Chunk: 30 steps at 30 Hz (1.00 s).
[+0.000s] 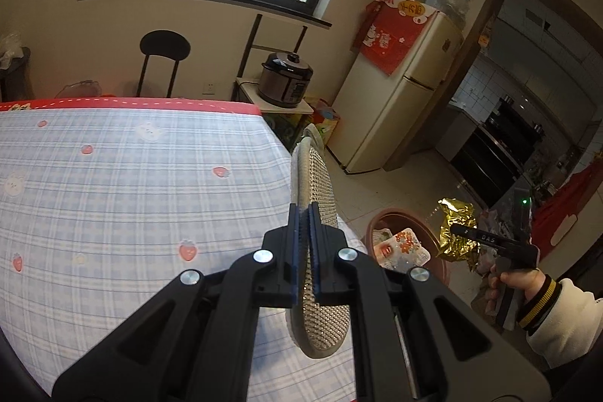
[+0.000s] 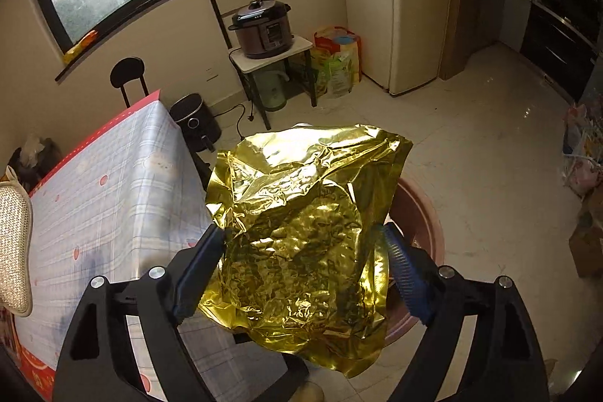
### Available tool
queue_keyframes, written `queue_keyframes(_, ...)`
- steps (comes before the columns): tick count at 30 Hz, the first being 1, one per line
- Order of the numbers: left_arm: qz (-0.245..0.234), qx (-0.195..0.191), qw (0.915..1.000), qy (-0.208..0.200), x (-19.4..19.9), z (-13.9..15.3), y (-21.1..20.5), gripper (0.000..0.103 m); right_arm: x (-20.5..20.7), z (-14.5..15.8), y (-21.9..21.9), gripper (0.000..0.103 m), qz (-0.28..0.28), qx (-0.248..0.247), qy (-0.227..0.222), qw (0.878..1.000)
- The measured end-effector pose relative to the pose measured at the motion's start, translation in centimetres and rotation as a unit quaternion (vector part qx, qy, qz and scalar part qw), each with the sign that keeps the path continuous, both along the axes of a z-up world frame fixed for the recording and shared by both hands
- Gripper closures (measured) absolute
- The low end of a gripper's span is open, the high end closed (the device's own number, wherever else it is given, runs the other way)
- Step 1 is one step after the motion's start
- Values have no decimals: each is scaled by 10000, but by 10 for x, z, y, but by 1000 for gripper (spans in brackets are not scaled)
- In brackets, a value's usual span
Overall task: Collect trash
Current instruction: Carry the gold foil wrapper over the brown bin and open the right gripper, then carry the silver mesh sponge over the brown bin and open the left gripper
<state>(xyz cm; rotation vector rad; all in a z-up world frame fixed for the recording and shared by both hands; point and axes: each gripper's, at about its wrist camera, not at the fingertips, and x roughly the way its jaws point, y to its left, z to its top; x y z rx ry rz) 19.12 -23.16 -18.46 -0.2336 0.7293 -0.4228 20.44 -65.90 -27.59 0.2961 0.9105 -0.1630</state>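
Above the brown bin [image 2: 418, 213]: gold foil wrapper [image 2: 301, 232] between the spread jaws of the right hand-held gripper [image 2: 305, 270]. Over the worktop [image 1: 113, 176] edge: left hand-held gripper [image 1: 304, 228] pinching a mesh scouring pad [image 1: 320, 183].

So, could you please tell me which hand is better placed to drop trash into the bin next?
The right. Its tool has the gold foil wrapper between its fingers above the brown bin. The left tool is shut on a scrubbing pad.

Place: home dining area beside a kitchen
Evidence: fridge [image 1: 399, 89], pressure cooker [image 2: 262, 29] on a stand, checked-cloth table [image 1: 113, 176], built-in oven [image 1: 497, 153] through doorway
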Motion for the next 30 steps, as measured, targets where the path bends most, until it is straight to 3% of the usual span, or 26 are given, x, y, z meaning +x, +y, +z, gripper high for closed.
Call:
queue_keyframes(7,-578,79,9983,-22,19,-1,-66,94,-3,10,-26,6,-42,141,-158,9998)
queue_keyframes(15,-1249,116,9921,-85,31,-1,-129,94,-32,42,-43,5,-278,206,-493,9982)
queue_keyframes(28,-2466,54,9690,113,59,-24,-275,94,-109,55,-95,5,-1011,149,-590,9930)
queue_keyframes(29,-2578,43,9661,113,62,-26,-287,92,-112,54,-99,5,-1066,152,-578,9925)
queue_keyframes(30,-2655,109,9640,139,65,-28,-299,72,-114,53,-102,5,-1103,153,-562,9922)
